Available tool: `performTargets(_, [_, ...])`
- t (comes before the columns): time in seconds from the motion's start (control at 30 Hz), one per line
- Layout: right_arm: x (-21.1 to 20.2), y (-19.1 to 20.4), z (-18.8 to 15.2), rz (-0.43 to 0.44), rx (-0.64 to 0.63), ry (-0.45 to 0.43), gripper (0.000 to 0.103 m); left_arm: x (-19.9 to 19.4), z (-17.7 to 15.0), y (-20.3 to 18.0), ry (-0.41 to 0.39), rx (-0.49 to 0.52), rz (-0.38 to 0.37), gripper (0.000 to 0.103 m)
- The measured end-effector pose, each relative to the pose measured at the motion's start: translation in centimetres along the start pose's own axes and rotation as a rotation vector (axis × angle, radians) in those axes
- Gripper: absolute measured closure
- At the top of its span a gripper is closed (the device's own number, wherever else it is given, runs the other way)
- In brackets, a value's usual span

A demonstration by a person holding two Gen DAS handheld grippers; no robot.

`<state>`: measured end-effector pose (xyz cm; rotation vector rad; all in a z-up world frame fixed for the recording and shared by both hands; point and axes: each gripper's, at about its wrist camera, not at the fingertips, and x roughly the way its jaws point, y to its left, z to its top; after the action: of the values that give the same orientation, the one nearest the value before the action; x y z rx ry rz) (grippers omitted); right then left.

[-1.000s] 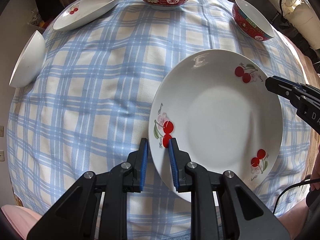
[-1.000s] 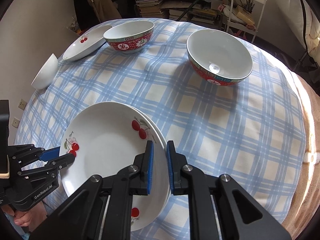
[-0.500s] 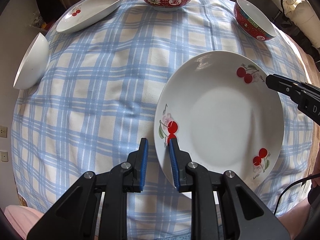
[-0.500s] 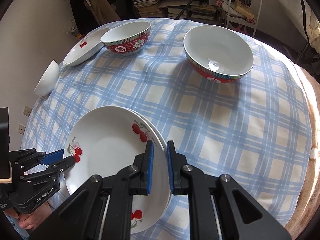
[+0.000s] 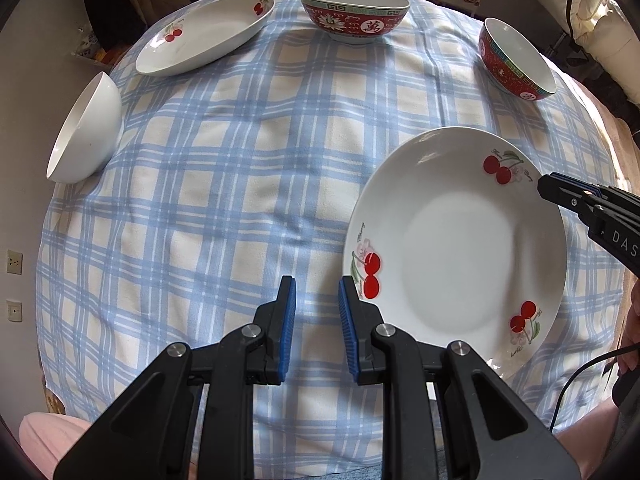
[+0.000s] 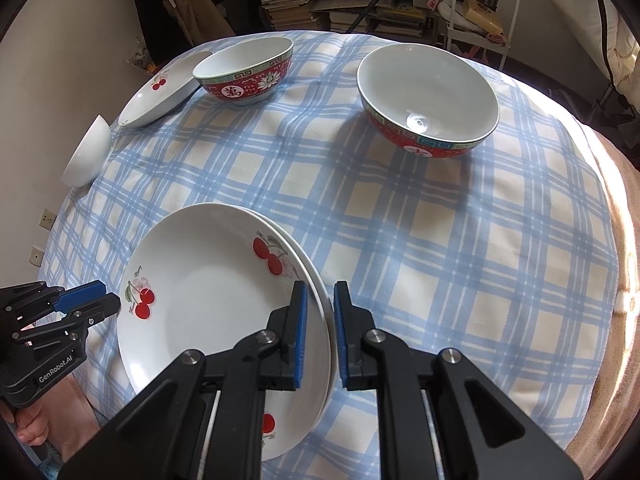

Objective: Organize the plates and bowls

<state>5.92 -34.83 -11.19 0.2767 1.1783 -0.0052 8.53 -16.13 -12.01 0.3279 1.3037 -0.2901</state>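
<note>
Two white cherry-print plates lie stacked point(image 6: 208, 304) on the near part of the checked cloth, also in the left wrist view point(image 5: 456, 248). My right gripper point(image 6: 320, 336) straddles the stack's right rim, jaws slightly apart with the rim between them. My left gripper point(image 5: 316, 328) is open and empty just left of the stack, clear of its rim. A third cherry plate point(image 5: 204, 36) sits at the far left. Two red patterned bowls stand far away, one at the centre point(image 5: 354, 14) and one at the right point(image 5: 516, 66). A white bowl point(image 5: 86, 136) lies tipped at the left edge.
The round table wears a blue and cream checked cloth point(image 5: 240, 200). Bookshelves and clutter point(image 6: 360, 4) stand behind it. A wall with sockets point(image 5: 14, 262) is at the left.
My left gripper has come off the stack's left rim, backing off and leftward, jaws still open. The right gripper stays at the right rim, slightly wider.
</note>
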Motion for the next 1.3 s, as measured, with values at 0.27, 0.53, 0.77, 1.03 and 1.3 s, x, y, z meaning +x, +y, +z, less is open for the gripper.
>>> performTargets(0.27, [-0.7, -0.4, 0.2, 0.004, 0.061, -0.026, 0.089, 0.3, 0.3, 2.7, 0.008, -0.029, 0.017, 0.081])
performTargets(0.53, [-1.2, 1.1, 1.6, -0.008, 0.044, -0.044, 0.066, -0.9, 1.2, 6.6, -0.01, -0.047, 0.055, 0.075])
performTargets(0.77, [-1.1, 4.1, 3.0, -0.048, -0.022, -0.042, 0.042, -1.9, 1.8, 10.0, -0.026, -0.087, 0.043, 0.055])
performTargets(1.03, [-0.7, 7.9, 5.1, -0.043, -0.036, -0.04, 0.017, -2.9, 3.0, 13.9, -0.064, -0.125, 0.074, 0.019])
performTargets(1.3, [-0.6, 12.5, 8.6, -0.009, -0.06, -0.082, 0.002, -2.9, 4.6, 18.8, -0.072, -0.18, 0.101, 0.013])
